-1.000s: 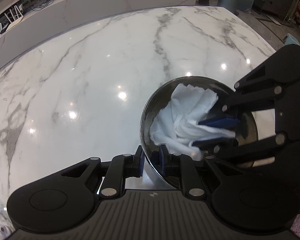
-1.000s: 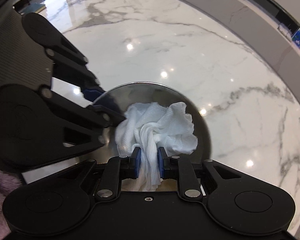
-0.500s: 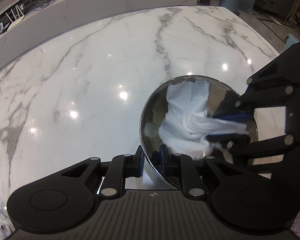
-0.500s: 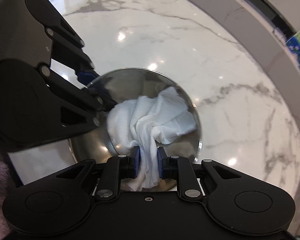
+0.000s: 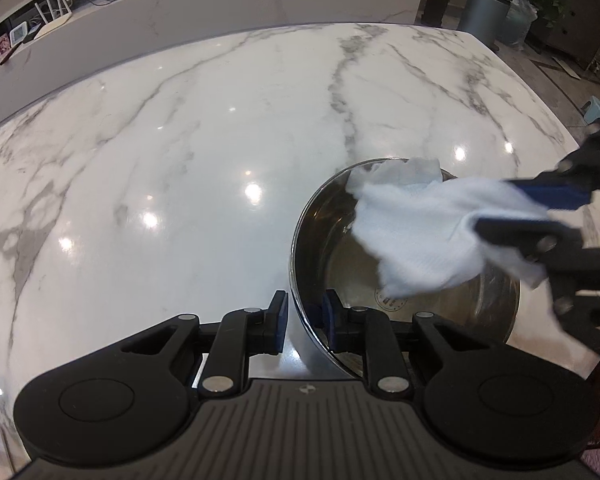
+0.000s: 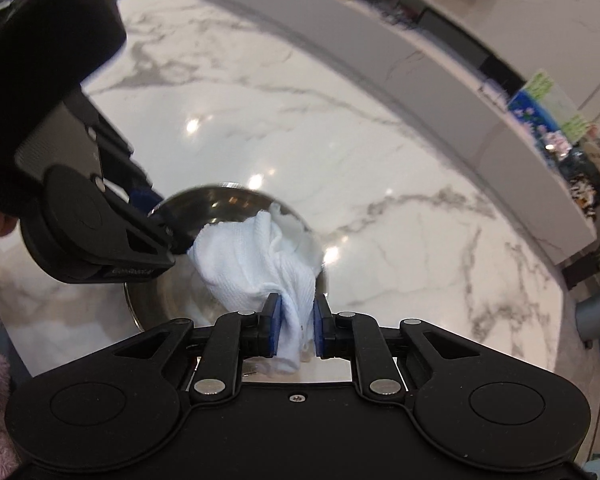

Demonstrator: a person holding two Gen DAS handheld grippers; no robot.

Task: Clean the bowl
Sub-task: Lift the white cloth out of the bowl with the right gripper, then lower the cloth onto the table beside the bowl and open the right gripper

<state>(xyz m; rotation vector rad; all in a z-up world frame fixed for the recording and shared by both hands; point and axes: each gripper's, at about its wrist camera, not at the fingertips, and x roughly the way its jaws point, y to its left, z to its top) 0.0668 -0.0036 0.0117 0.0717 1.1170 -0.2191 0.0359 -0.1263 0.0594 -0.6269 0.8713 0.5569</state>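
1. The steel bowl sits on the white marble surface, at about 4 o'clock in the left wrist view and just left of centre in the right wrist view.
2. The left gripper has its jaws pinching the bowl's near rim — one blue pad outside the wall, the other inside.
3. From the right wrist view, the left gripper reaches in from 9 o'clock and meets the bowl's left rim.
4. The right gripper has its jaws pressed onto a bunched white cloth, whose tail hangs down between the pads.
5. In the left wrist view the right gripper enters from 3 o'clock, the cloth spreading from it over the bowl's opening, with one corner lying on the far rim at about 12 o'clock.
6. The cloth appears motion-blurred; whether it touches the bowl's floor cannot be told.
7. A printed mark shows on the bowl's inner bottom, too small to read.
8. Beyond the surface, a grey bin stands on the floor at about 1 o'clock.
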